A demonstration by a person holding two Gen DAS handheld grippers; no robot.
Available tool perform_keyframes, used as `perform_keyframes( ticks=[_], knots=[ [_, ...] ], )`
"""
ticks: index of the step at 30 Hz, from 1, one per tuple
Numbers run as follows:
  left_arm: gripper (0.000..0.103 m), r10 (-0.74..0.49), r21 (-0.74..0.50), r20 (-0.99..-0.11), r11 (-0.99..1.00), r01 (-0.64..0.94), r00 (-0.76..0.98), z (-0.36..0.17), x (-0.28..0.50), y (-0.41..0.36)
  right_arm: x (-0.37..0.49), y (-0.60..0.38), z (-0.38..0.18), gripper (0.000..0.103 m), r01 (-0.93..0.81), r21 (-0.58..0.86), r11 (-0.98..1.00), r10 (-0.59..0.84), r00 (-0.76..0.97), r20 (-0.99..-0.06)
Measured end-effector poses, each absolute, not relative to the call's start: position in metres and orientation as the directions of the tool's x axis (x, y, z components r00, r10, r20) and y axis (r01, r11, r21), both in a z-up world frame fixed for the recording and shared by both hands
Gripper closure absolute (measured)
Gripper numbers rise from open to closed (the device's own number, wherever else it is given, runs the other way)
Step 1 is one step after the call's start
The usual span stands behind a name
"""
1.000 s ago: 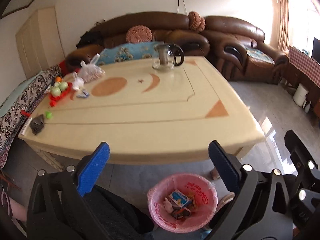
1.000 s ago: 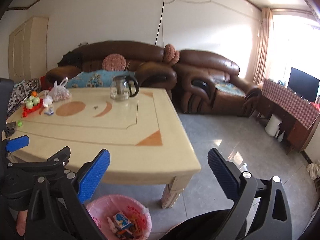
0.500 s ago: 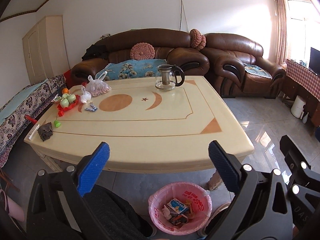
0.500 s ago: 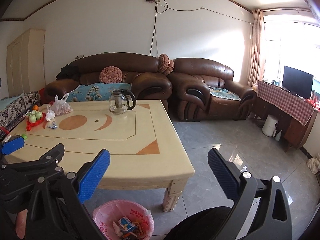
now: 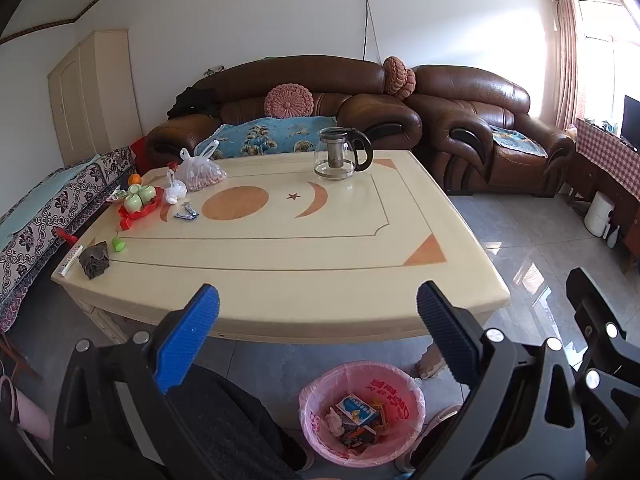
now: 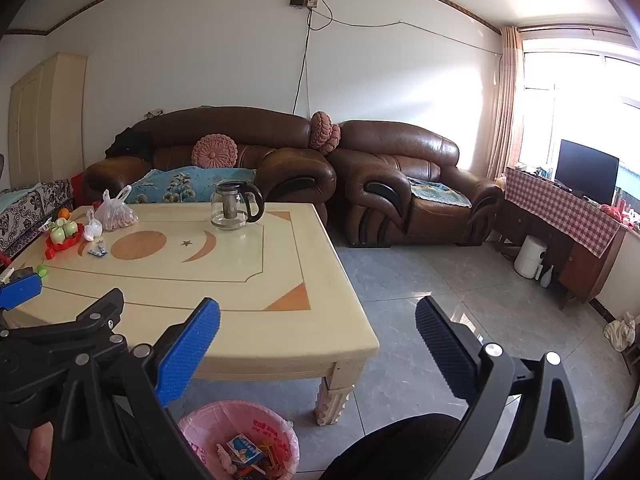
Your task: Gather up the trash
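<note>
Down on the floor just in front of the table (image 5: 280, 280), a bin with a pink liner (image 5: 362, 412) sits with wrappers and a small blue-and-white carton (image 5: 356, 407) already inside, so that's where the trash is. Both tools hang above it, well short of the tabletop: the left tool (image 5: 318, 312) has its blue pads spread wide with nothing between them, and the right tool (image 6: 318, 328) is just as wide apart and empty too. Over on the far left of the table there's a red tray of green cups (image 5: 138, 200), a plastic bag of what might be nuts (image 5: 202, 172) (too small to be sure), a small white knotted bag (image 5: 174, 190), some little blue wrappers (image 5: 186, 214), a green cap (image 5: 118, 244) and a dark crumpled lump (image 5: 95, 259) near the corner. A glass teapot (image 5: 340, 154) stands at the back edge, with the brown leather sofa (image 5: 304, 100) behind it.
</note>
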State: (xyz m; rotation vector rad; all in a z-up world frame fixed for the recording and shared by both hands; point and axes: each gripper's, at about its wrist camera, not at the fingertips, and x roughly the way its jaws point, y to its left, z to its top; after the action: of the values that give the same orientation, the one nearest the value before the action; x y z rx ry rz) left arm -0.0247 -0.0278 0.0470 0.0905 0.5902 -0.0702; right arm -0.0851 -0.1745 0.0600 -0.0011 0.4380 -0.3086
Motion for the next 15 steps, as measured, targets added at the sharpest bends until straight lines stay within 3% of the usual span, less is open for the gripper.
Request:
perform_keyframes(
  ticks=[15],
  knots=[
    [0.006,-0.026,0.066,-0.556,0.995,0.076,0.831,0.0442,-0.0287,-0.0203,-0.0876,-0.1715,0.063,0.007,0.289,-0.065,0.955,-0.29,0.864,-0.413]
  ],
)
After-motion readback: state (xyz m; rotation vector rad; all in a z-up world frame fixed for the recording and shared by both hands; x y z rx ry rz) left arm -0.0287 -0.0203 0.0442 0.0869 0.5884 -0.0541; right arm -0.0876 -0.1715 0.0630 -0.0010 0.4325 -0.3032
